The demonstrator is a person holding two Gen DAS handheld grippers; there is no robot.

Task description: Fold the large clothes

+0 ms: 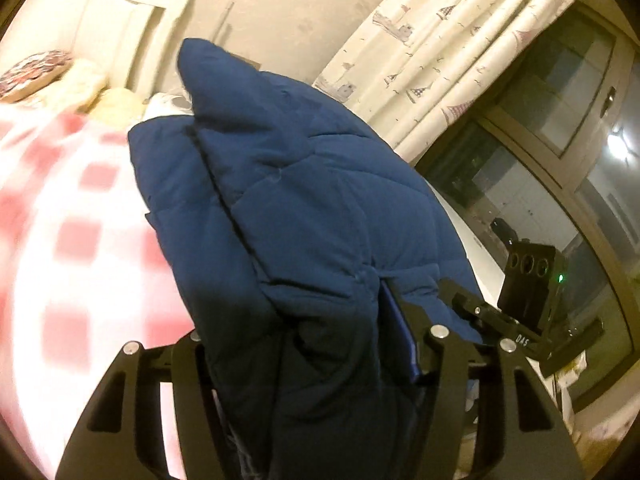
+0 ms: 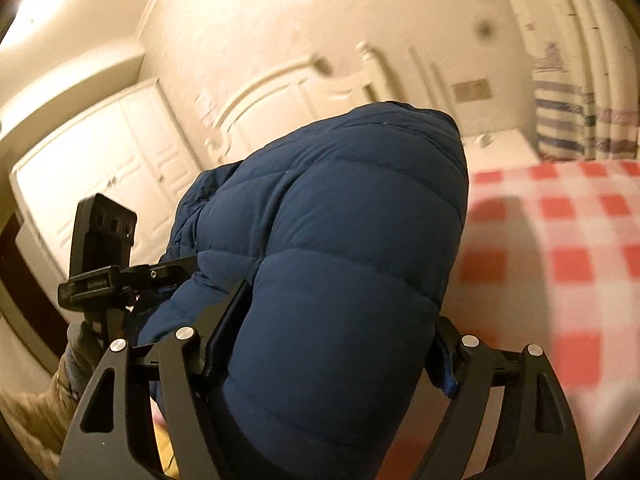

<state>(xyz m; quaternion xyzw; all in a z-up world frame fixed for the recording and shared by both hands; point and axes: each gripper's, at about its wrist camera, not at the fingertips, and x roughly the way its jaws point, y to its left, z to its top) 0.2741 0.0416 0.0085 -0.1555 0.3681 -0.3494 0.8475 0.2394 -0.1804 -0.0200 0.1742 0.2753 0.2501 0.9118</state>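
A navy quilted puffer jacket (image 1: 288,208) fills the middle of the left wrist view and is lifted above the bed. My left gripper (image 1: 304,336) is shut on a thick fold of it; the fabric bulges between the fingers and hides the tips. In the right wrist view the same jacket (image 2: 340,248) bulges up between the fingers. My right gripper (image 2: 332,344) is shut on another fold of it. The other gripper's body (image 2: 100,248) shows at the left, and in the left wrist view (image 1: 532,288) at the right.
A bed with a red-and-white checked cover (image 1: 72,216) lies below, also in the right wrist view (image 2: 560,248). A white headboard (image 2: 280,96), pillows (image 1: 36,72), patterned curtains (image 1: 440,48), a dark window (image 1: 560,128) and a white wardrobe (image 2: 92,160) surround it.
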